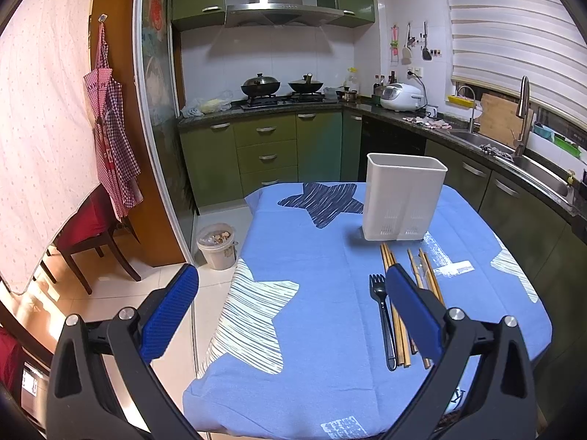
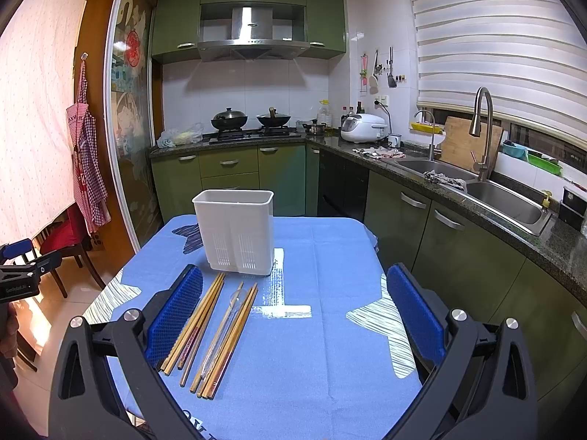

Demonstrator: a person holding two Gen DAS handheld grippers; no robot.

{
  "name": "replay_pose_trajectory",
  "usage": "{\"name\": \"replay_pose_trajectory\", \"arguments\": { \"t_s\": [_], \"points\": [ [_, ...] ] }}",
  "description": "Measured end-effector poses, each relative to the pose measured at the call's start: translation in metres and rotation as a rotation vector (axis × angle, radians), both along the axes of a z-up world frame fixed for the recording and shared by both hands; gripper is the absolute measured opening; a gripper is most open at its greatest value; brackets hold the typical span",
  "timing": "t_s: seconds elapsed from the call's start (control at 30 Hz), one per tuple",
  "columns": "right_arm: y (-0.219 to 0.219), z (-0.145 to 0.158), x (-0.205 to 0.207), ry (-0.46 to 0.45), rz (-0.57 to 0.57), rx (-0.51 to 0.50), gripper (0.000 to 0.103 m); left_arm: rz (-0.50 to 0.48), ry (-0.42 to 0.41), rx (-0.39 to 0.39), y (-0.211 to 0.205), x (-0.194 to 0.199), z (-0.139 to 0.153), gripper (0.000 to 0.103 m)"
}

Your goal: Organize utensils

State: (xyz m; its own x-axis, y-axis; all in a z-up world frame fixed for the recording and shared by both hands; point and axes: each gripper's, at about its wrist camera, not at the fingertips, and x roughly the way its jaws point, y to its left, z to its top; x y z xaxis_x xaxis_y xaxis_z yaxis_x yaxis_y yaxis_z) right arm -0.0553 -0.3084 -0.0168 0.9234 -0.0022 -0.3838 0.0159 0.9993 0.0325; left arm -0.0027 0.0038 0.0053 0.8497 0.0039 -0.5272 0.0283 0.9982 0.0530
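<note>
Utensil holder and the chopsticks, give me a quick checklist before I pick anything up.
1. White utensil holder upright on the table: ok.
2. Holder empty inside: cannot tell.
3. Chopsticks lying free in front of the holder: ok.
4. Black fork clear of the chopsticks: not ok, it lies right alongside them.
5. Left hand-held gripper open, holding nothing: ok.
6. Right hand-held gripper open, holding nothing: ok.
</note>
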Motion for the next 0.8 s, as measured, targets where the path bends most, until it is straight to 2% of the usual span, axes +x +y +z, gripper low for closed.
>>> {"name": "replay_pose_trajectory", "arguments": {
  "t_s": [0.8],
  "points": [
    [-0.0027, -0.0011, 0.0003, 0.003, -0.002, 0.003, 0.099, 0.001, 0.001, -0.001, 0.0002, 0.0002, -0.0027, 0.097]
  ]
}}
